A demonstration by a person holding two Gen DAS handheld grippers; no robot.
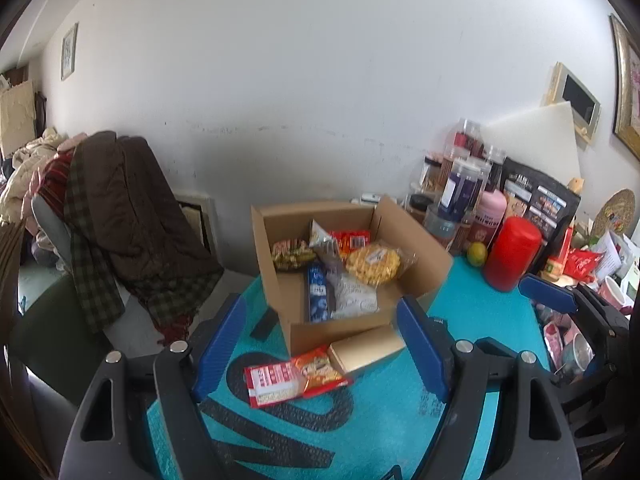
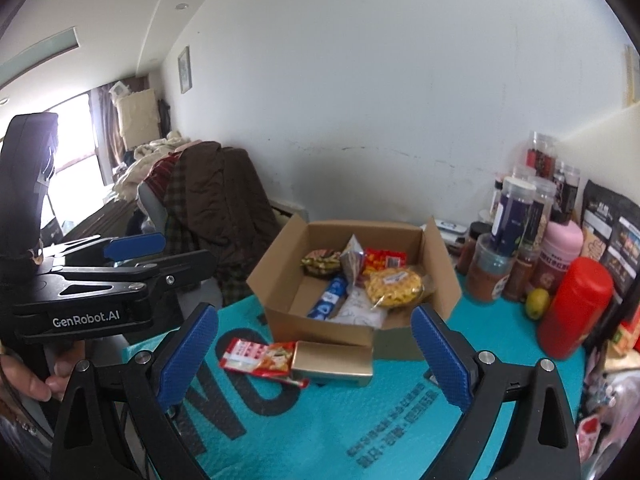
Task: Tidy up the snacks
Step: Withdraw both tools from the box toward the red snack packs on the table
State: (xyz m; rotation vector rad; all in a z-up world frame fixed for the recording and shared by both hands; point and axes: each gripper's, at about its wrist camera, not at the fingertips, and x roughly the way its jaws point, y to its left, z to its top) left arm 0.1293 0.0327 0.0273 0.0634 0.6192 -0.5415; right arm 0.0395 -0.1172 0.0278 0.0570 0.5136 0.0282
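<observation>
An open cardboard box (image 1: pixel 424 256) (image 2: pixel 280 276) stands on the teal table cover and holds several snacks: a yellow round pack (image 1: pixel 373 265) (image 2: pixel 396 288), a blue packet (image 1: pixel 318 292) (image 2: pixel 330 298), a white bag (image 1: pixel 352 296), red packs (image 1: pixel 352 240). In front of the box lie a red noodle packet (image 1: pixel 294 376) (image 2: pixel 260 358) and a gold box (image 1: pixel 366 348) (image 2: pixel 332 362). My left gripper (image 1: pixel 320 344) is open and empty above them. My right gripper (image 2: pixel 316 356) is open and empty, also above them. The left gripper also shows in the right wrist view (image 2: pixel 136 252).
A red canister (image 1: pixel 512 252) (image 2: pixel 574 306), a lime (image 1: pixel 477 254) (image 2: pixel 537 302), jars (image 1: pixel 460 188) and a black bag (image 1: pixel 536 196) crowd the table's right side. A chair draped with a brown coat (image 1: pixel 120 216) (image 2: pixel 212 204) stands left of the table. A small black object (image 1: pixel 264 324) lies left of the box.
</observation>
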